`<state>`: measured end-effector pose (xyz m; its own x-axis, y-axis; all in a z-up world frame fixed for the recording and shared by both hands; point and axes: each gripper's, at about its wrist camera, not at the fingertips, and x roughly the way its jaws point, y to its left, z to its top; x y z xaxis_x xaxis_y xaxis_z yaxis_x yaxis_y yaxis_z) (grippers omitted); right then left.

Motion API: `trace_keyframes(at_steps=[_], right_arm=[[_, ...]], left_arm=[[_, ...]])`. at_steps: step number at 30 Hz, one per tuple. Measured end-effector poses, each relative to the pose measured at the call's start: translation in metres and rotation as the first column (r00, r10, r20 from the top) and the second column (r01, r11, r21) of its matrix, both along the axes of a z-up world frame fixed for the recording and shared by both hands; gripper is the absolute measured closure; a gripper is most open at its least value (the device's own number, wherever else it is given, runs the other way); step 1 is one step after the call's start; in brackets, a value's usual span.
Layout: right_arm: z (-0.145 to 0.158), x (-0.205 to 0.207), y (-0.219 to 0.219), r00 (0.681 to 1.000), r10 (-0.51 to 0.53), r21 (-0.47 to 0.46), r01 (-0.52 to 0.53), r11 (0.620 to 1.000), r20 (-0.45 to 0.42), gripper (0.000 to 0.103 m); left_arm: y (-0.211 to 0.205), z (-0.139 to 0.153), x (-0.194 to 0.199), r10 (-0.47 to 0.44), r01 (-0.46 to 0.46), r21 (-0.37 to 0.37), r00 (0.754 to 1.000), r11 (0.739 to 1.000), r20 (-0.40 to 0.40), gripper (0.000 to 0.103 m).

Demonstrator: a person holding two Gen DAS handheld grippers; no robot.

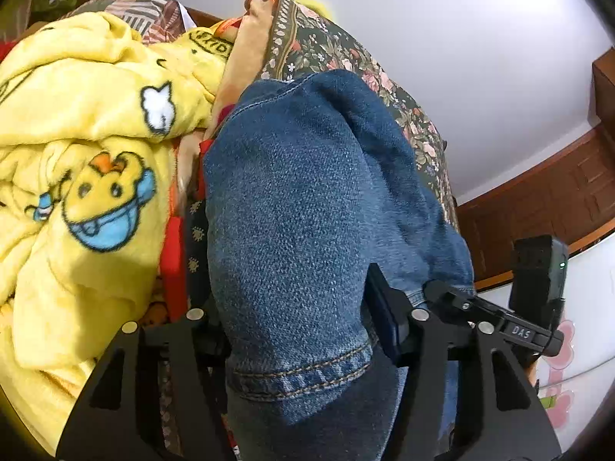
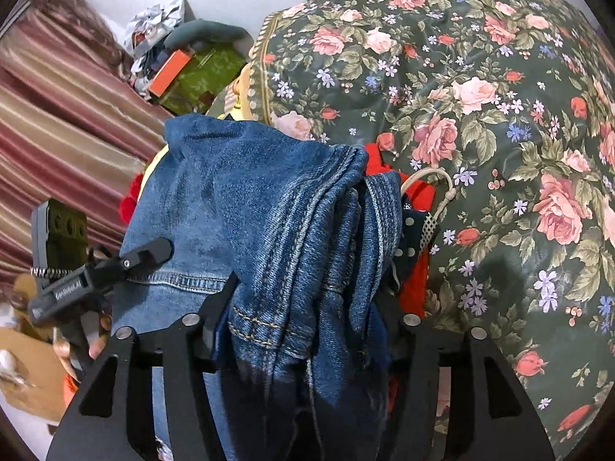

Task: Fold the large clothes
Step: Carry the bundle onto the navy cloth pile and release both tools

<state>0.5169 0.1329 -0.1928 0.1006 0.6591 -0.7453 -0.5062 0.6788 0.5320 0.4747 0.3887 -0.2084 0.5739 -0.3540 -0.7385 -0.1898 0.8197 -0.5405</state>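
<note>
Denim jeans (image 1: pixel 292 207) fill both grippers' parted jaws; whether clamped, unclear.

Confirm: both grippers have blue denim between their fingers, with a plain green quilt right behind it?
Not quite. The quilt behind the denim is not plain: it is dark green with pink roses and small blue flowers, as the right wrist view shows clearly. The rest holds: denim sits between the fingers of the left gripper and the right gripper.
</note>
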Motion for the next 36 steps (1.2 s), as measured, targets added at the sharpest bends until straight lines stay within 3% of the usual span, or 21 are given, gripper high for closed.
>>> trace_keyframes(at_steps=[6, 9, 13, 19, 24, 29, 32, 36], right_arm=[[0.019, -0.033, -0.001, 0.981, 0.034, -0.153, -0.005, 0.988, 0.189, 0.043], [0.026, -0.057, -0.004, 0.961, 0.074, -0.227, -0.012, 0.974, 0.267, 0.041], [0.029, -0.084, -0.016, 0.950, 0.091, -0.251, -0.014, 0.968, 0.300, 0.032], [0.035, -0.124, -0.031, 0.938, 0.122, -0.271, -0.032, 0.962, 0.325, 0.032], [0.067, -0.154, -0.044, 0.919, 0.102, -0.211, -0.021, 0.977, 0.381, 0.032], [0.116, -0.184, -0.069, 0.889, 0.029, -0.076, 0.007, 0.997, 0.457, 0.031], [0.143, -0.199, -0.084, 0.872, -0.011, -0.003, 0.015, 1.000, 0.489, 0.032], [0.181, -0.228, -0.108, 0.805, -0.082, 0.096, 0.032, 0.995, 0.588, 0.032]], left_arm=[[-0.027, 0.026, -0.034, -0.021, 0.012, 0.228, 0.999, 0.974, 0.037, 0.038], [-0.042, 0.040, -0.058, -0.023, 0.005, 0.350, 0.999, 0.937, 0.046, 0.035], [-0.054, 0.048, -0.086, -0.030, 0.008, 0.409, 0.998, 0.913, 0.049, 0.030], [-0.079, 0.048, -0.130, -0.055, 0.035, 0.504, 0.998, 0.863, 0.025, 0.030], [-0.098, 0.068, -0.167, -0.057, 0.009, 0.538, 0.996, 0.843, 0.072, 0.030], [-0.119, 0.116, -0.206, -0.065, -0.053, 0.553, 0.979, 0.832, 0.193, 0.030], [-0.133, 0.154, -0.237, -0.080, -0.102, 0.551, 0.952, 0.828, 0.296, 0.030], [-0.152, 0.194, -0.275, -0.093, -0.188, 0.568, 0.899, 0.801, 0.428, 0.030]])
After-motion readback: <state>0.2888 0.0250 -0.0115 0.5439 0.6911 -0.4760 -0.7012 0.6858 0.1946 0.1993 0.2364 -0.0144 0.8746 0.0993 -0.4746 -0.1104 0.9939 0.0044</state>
